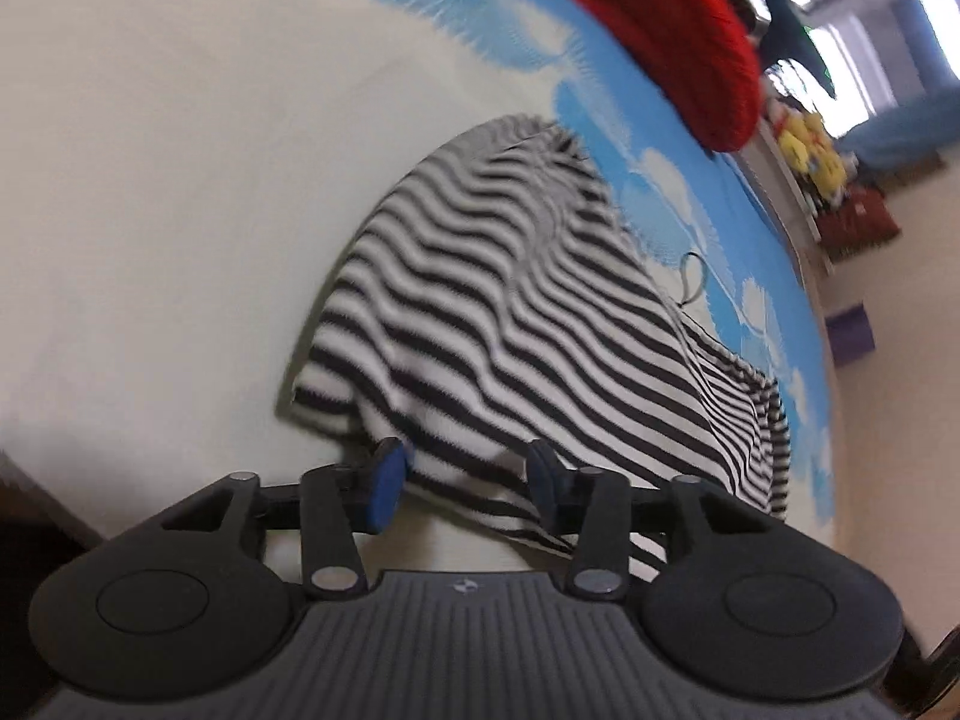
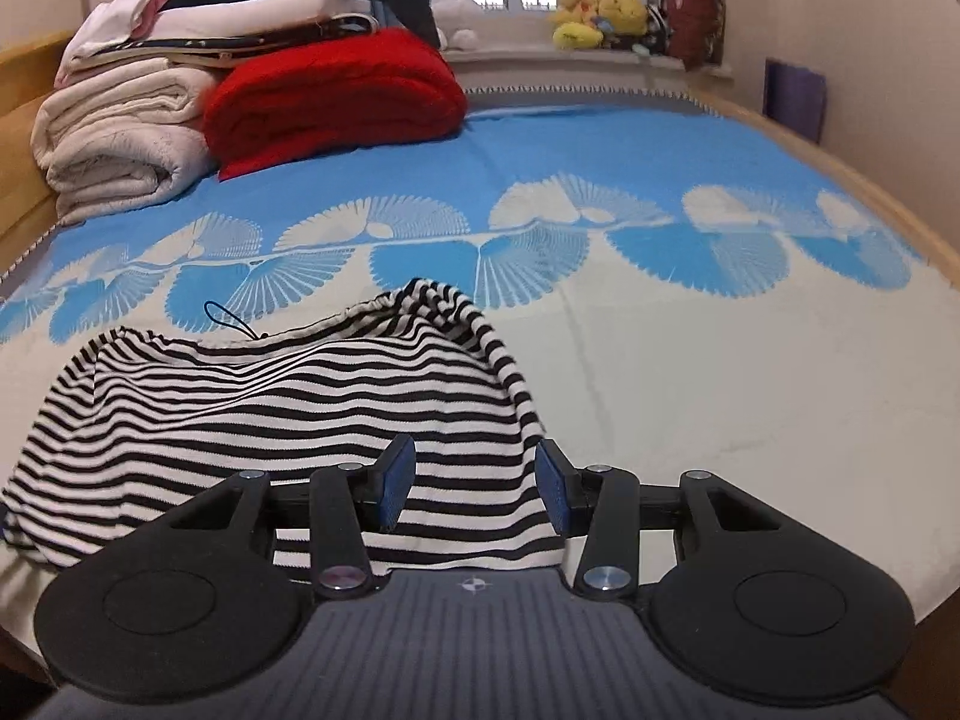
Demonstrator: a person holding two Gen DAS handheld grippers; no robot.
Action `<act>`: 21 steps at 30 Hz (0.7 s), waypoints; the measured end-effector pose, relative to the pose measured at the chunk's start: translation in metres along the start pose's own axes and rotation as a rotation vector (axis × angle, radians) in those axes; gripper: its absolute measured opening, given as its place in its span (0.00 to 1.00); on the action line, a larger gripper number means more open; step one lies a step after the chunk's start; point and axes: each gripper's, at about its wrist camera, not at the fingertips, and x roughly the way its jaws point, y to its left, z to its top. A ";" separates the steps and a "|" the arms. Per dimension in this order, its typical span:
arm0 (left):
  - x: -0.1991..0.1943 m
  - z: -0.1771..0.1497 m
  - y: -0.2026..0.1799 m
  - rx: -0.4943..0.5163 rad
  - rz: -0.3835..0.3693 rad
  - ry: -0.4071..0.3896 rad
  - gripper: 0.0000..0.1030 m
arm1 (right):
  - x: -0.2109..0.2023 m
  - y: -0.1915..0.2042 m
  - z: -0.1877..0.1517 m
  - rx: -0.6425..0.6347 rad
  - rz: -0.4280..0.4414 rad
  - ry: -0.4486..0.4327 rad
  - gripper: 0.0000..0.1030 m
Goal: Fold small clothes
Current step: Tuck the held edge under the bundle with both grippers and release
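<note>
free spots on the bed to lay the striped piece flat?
Bare cream bedspread right of the striped garment, out to the wooden bed edge. Blue band beyond is open too. Crowded far left: red blanket, folded white bedding.

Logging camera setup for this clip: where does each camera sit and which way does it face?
Left wrist: on the left claw, tilted, facing the striped garment on the bed; open fingers show.
Right wrist: on the right claw, level, facing across the bed toward the window; open fingers show.
Shared: striped garment, red blanket.
</note>
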 end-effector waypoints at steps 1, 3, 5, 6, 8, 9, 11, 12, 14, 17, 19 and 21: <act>0.003 0.001 0.004 -0.028 0.003 0.011 0.54 | 0.002 -0.001 0.000 0.011 0.002 0.005 0.45; 0.011 0.003 0.009 -0.069 0.034 0.026 0.60 | 0.003 -0.003 0.002 0.022 0.001 0.008 0.45; 0.014 0.004 0.011 -0.096 0.026 0.020 0.61 | 0.003 -0.003 0.003 0.028 0.007 0.004 0.45; 0.013 0.005 0.011 -0.101 0.025 0.019 0.62 | 0.002 -0.003 0.003 0.029 0.011 0.003 0.45; 0.016 0.009 0.010 -0.099 0.025 0.012 0.62 | 0.002 -0.002 0.004 0.023 0.014 0.001 0.45; 0.018 0.011 0.010 -0.103 0.026 0.005 0.62 | 0.003 -0.002 0.003 0.018 0.012 0.003 0.45; 0.022 0.015 0.011 -0.120 0.020 -0.011 0.62 | 0.004 -0.002 0.002 0.011 0.009 0.008 0.45; 0.024 0.017 0.010 -0.129 0.017 -0.021 0.62 | 0.005 -0.002 0.002 0.008 0.007 0.010 0.44; 0.030 0.022 0.007 -0.144 0.017 -0.043 0.62 | 0.007 -0.002 0.002 0.007 0.001 0.013 0.45; 0.034 0.026 0.001 -0.128 0.022 -0.078 0.61 | 0.008 -0.003 0.001 0.016 -0.011 0.018 0.45; 0.036 0.028 -0.002 -0.103 0.032 -0.098 0.56 | 0.009 -0.004 0.001 0.017 -0.021 0.020 0.45; 0.037 0.028 -0.004 -0.076 0.047 -0.108 0.33 | 0.010 -0.003 0.001 0.017 -0.035 0.021 0.45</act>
